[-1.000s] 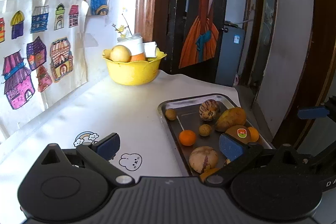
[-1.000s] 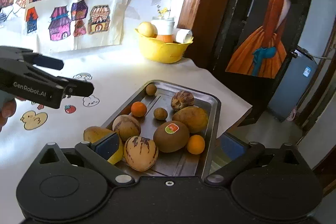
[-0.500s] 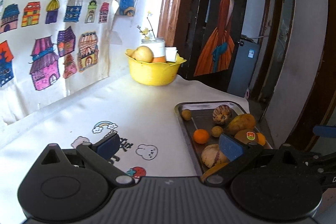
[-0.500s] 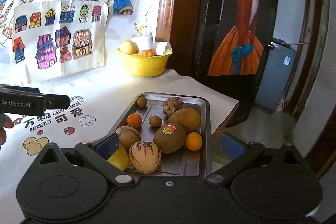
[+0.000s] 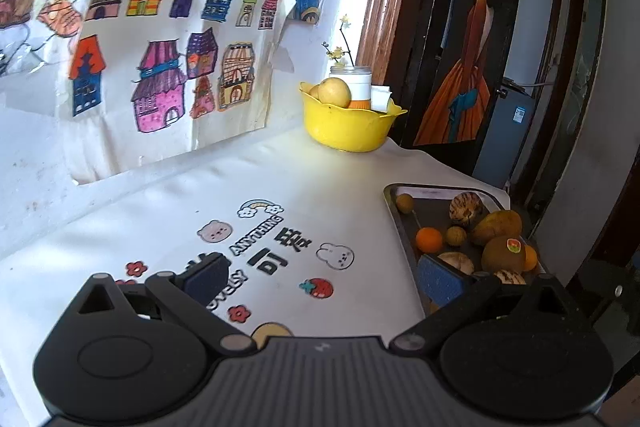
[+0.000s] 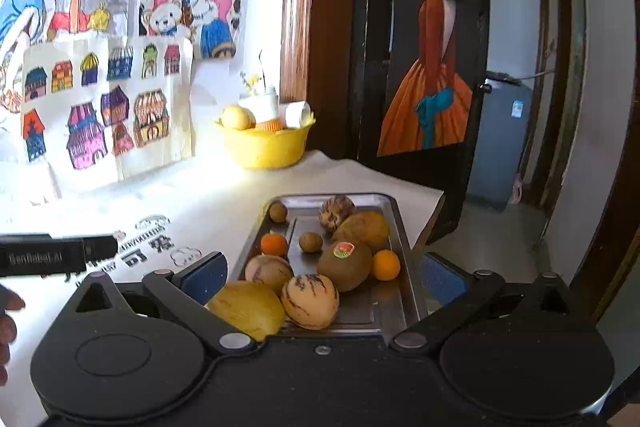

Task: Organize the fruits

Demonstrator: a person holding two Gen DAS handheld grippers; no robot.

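A steel tray on the white tablecloth holds several fruits: a kiwi with a sticker, two small oranges, striped melons, a yellow mango, small brown fruits. My right gripper hovers open over the tray's near end, nothing between its fingers. My left gripper is open above the cloth left of the tray, its right pad in front of the tray's edge. It also appears at the left of the right wrist view as the left gripper.
A yellow bowl with a pale round fruit, a jar and a cup stands at the table's back by the wall. Children's drawings hang on the wall. The table's right edge drops off beside a dark door. A hand shows at far left.
Both grippers have pulled back and tilted up. The left one shifted left, so the tray slid right in its view and more printed cloth shows. Both stayed open.
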